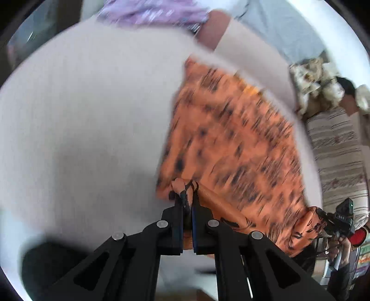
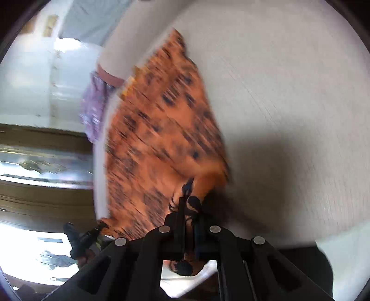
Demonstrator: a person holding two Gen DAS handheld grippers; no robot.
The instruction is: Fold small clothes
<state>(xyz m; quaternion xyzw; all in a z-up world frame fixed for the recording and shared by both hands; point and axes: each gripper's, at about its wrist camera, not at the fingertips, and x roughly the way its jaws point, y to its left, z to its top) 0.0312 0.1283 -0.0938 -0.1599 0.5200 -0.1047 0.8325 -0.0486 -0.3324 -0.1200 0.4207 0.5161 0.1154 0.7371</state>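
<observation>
An orange garment with dark tiger-like marks (image 1: 233, 143) lies blurred across a round white table (image 1: 87, 120). My left gripper (image 1: 187, 196) is shut on the garment's near left corner, with a fold of cloth bunched between its fingers. In the left wrist view my right gripper (image 1: 323, 220) shows at the lower right, pinching the other near corner. The right wrist view has the same garment (image 2: 161, 129) stretching away over the table (image 2: 289, 97), and my right gripper (image 2: 190, 206) is shut on its near edge. My left gripper (image 2: 101, 225) appears small at lower left, holding the far corner.
A purple patterned cloth (image 1: 152, 11) hangs at the table's far edge, also in the right wrist view (image 2: 92, 108). A striped fabric (image 1: 335, 148) and a pile of pale stuffed items (image 1: 316, 78) lie off the table's right side. A hand (image 1: 342, 245) grips the right tool.
</observation>
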